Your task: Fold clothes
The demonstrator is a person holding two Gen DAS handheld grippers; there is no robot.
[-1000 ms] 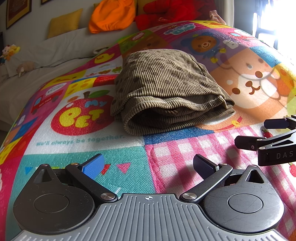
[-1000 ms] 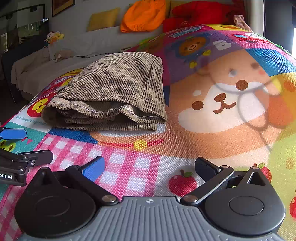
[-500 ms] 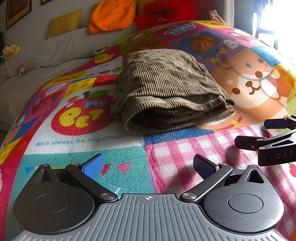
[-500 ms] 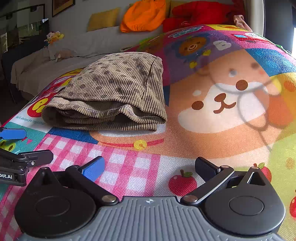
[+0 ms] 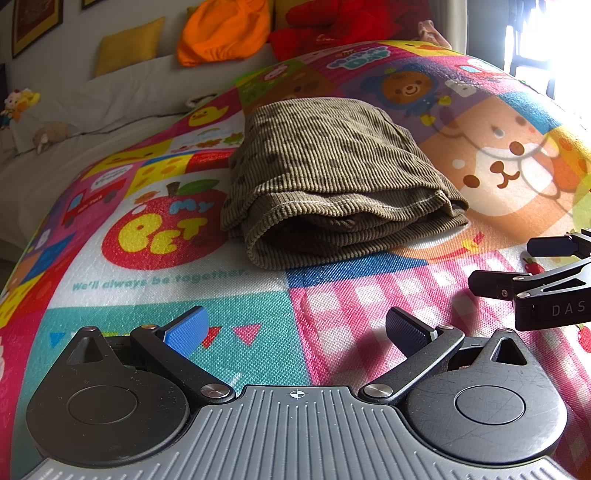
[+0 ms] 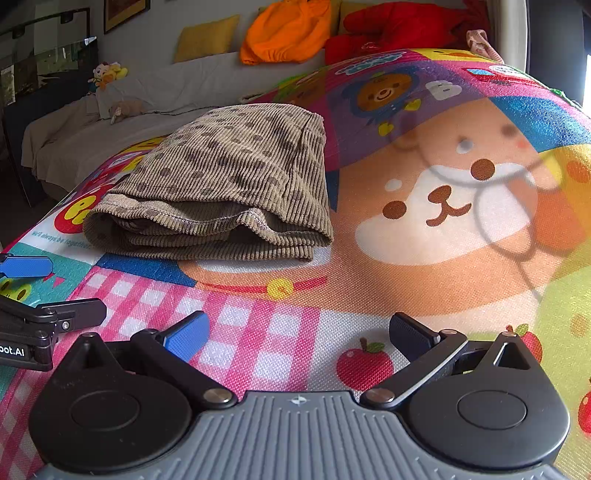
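Observation:
A brown corduroy garment (image 5: 332,177) with darker dots lies folded in a thick stack on the colourful play mat (image 5: 155,295); its hemmed layers face me. The right wrist view shows the same garment (image 6: 229,184) up and to the left. My left gripper (image 5: 295,330) hovers low over the mat short of the garment, open, nothing between its fingers. My right gripper (image 6: 297,332) is also open and empty, over the pink checked patch. Each gripper shows at the edge of the other's view: the right gripper (image 5: 513,266) and the left gripper (image 6: 37,291).
Behind the mat runs a sofa under a white cover (image 5: 110,103), with a yellow cushion (image 5: 129,46), an orange garment (image 5: 225,31), red clothing (image 5: 343,26) and small plush toys (image 5: 18,103). Bright window light glares at the far right (image 5: 554,40).

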